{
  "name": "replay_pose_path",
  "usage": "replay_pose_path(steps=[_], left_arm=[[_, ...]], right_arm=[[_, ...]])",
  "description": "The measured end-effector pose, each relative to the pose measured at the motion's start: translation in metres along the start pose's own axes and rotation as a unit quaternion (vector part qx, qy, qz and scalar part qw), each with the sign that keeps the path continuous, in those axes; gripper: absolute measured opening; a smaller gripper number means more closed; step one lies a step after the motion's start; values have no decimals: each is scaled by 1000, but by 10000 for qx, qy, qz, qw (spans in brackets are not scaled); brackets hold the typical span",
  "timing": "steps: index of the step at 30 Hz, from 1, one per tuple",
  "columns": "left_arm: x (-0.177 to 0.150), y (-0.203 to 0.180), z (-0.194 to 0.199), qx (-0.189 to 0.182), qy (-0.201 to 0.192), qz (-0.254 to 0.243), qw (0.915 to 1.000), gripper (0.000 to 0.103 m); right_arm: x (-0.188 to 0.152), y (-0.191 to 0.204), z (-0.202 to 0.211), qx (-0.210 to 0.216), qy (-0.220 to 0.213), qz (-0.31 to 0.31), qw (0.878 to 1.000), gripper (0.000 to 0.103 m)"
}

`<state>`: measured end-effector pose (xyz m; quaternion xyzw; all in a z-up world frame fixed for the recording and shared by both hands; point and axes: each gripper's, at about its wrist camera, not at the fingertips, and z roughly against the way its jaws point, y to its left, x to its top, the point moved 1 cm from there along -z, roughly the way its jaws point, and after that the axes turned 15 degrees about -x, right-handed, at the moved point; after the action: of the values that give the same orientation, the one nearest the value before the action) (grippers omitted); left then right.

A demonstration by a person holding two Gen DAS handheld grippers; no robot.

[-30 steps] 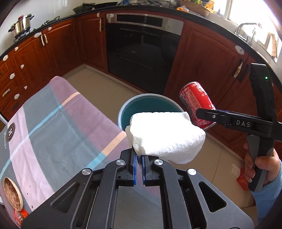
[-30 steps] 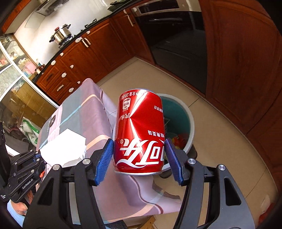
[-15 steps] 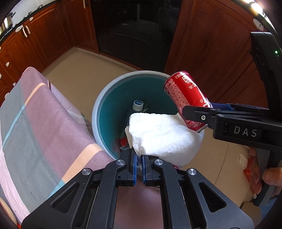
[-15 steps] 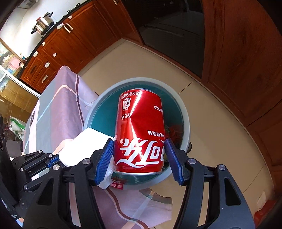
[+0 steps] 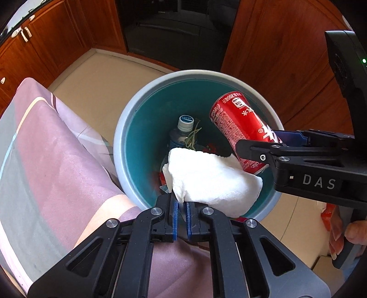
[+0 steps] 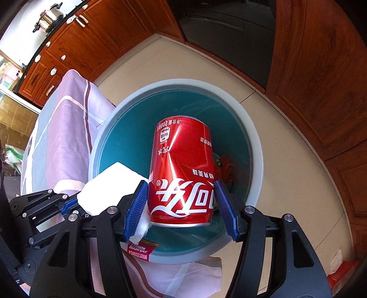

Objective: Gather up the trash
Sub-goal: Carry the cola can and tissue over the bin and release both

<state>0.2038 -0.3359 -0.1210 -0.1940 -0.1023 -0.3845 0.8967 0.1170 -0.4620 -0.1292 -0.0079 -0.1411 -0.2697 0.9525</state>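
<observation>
Trash hangs over the bin [image 5: 128,128]: my left claw [image 5: 181,206], opening, pinches a soft, light tissue [image 5: 213,181] by its edge, my right claw [image 6: 181,206] clamps a dented, slick can [image 6: 181,169] across its base.

A home kitchen: wooden cabinets [image 6: 75,43], a built-in oven [image 5: 179,29], a pot [image 6: 49,17] on the counter.

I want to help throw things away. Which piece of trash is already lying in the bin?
The capped plastic bottle; the red can and white tissue hang above, held by tongs.
</observation>
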Motion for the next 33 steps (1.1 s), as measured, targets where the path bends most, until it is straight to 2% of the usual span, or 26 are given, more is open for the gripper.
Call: replay_pose_path(steps=[1, 3, 4, 5, 6, 7, 8, 12, 17, 20, 23, 24, 28, 33], left_arm=[[0, 0, 1, -14, 9, -4, 10000, 10], [-1, -1, 4, -6, -5, -46, 10000, 22], [0, -2, 6, 51, -47, -85, 9999, 36], [0, -3, 8, 128, -105, -116, 9998, 44], [1, -4, 12, 190, -189, -152, 9995, 52], [1, -6, 14, 208, -245, -172, 9993, 56], [1, -6, 17, 206, -272, -161, 9993, 58], [4, -5, 28, 174, -347, -34, 9992, 66], [5, -5, 42, 126, -467, 68, 9988, 74], [9, -13, 44, 275, -555, -49, 9981, 79], [13, -20, 35, 709, -375, -321, 9963, 81], [13, -23, 33, 674, -279, -349, 9967, 81], [14, -20, 30, 73, -118, -109, 9998, 81], [18, -11, 33, -184, -130, 155, 9996, 81]], right_arm=[[1, 1, 0, 7, 2, 7, 10000, 58], [2, 3, 0, 22, 9, 18, 10000, 58], [2, 3, 1, 27, 5, 22, 10000, 58], [3, 4, 2, 28, -4, 29, 10000, 58], [3, 5, 3, 32, -13, 35, 10000, 61], [4, 6, 4, 41, -31, 36, 10000, 68], [5, 6, 7, 34, -64, 28, 10000, 74], [7, 7, 16, 61, -84, -46, 9999, 82], [5, 5, 32, 1, -223, -106, 9997, 84], [5, 1, 43, -45, -344, -169, 9993, 90], [4, -3, 51, -126, -412, -223, 9988, 90], [4, -5, 52, -134, -411, -237, 9988, 90], [3, -9, 56, -109, -360, -267, 9989, 90], [4, -9, 58, -101, -393, -220, 9989, 90]])
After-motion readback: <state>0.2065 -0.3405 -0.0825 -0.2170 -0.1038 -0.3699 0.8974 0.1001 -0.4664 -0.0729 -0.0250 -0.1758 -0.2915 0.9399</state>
